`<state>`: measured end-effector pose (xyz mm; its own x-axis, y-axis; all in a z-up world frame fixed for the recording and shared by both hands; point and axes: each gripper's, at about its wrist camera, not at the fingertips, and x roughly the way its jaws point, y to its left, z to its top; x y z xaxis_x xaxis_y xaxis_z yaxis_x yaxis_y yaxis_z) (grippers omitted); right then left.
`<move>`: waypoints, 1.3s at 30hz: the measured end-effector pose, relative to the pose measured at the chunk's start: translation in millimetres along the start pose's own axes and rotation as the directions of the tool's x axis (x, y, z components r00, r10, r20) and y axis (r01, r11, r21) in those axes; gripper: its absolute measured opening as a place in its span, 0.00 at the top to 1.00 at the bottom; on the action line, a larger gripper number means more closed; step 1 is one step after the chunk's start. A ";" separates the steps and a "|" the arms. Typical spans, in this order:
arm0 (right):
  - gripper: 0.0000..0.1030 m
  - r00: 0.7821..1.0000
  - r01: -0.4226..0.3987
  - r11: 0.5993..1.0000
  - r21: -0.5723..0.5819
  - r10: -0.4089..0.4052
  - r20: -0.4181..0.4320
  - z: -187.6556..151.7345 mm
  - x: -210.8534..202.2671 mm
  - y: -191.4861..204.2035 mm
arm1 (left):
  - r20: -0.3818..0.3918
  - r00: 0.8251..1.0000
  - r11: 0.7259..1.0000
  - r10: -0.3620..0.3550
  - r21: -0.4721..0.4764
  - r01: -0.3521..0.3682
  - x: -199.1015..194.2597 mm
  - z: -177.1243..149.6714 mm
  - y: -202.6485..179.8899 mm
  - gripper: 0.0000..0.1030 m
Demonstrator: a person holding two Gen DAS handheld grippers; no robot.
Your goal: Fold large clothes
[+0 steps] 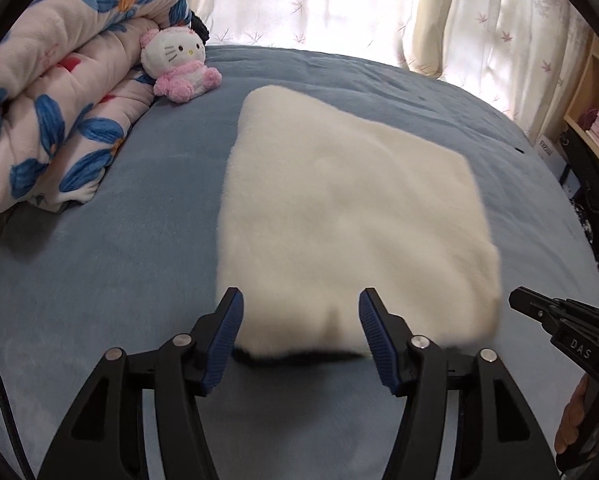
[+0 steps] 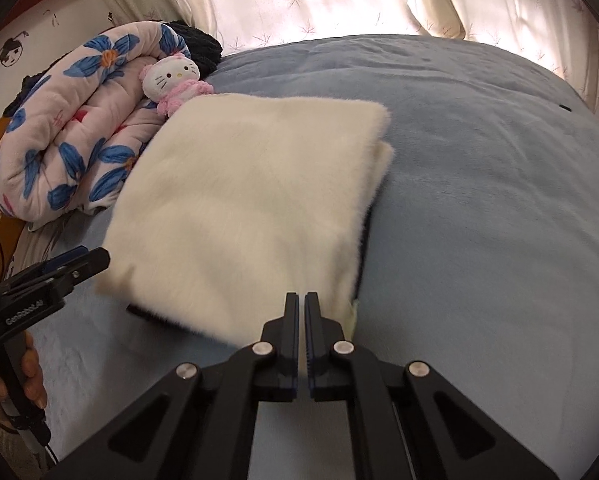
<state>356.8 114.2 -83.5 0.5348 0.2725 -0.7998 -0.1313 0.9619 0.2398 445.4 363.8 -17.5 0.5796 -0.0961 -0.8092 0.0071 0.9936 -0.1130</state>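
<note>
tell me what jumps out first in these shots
A folded cream fleece garment lies in the middle of the blue bed cover, just beyond both grippers. At the far left, a white and pink plush cat leans on a rolled floral quilt, with bright curtains behind the bed.

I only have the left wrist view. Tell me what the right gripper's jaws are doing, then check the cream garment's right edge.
Observer: The right gripper is shut, with no fabric visible between its pads. It sits just in front of the cream garment's near right corner.
Operator: Now report the right edge.
Observer: The fold is uneven there. A lower layer sticks out past the top one at the far right corner.
</note>
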 end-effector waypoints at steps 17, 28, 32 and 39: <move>0.59 0.975 0.117 0.993 -0.029 -0.109 0.192 -58.5 -228.9 -25.8 | 0.152 0.988 0.988 0.037 0.144 -0.059 -203.4 -52.5 -93.0 0.21; 0.40 0.938 0.217 0.973 -0.077 -0.186 0.293 -152.5 -325.2 -17.7 | 0.183 0.983 0.985 0.028 0.160 -0.058 -286.1 -121.9 -142.2 0.19; 0.32 0.944 0.167 0.986 -0.008 -0.158 0.290 -192.9 -334.2 -23.1 | 0.180 0.982 0.987 0.050 0.142 -0.077 -294.1 -162.1 -157.1 0.14; 0.30 0.947 0.192 0.978 0.081 -0.206 0.248 -265.5 -319.0 -31.0 | 0.173 0.984 0.991 0.043 0.119 -0.064 -278.6 -245.4 -179.5 0.14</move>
<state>-31.3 3.6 18.1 0.7403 0.0541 -0.6701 0.0415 0.9912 0.1259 82.7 197.5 86.8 0.7116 -0.0418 -0.7013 0.0671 0.9977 0.0086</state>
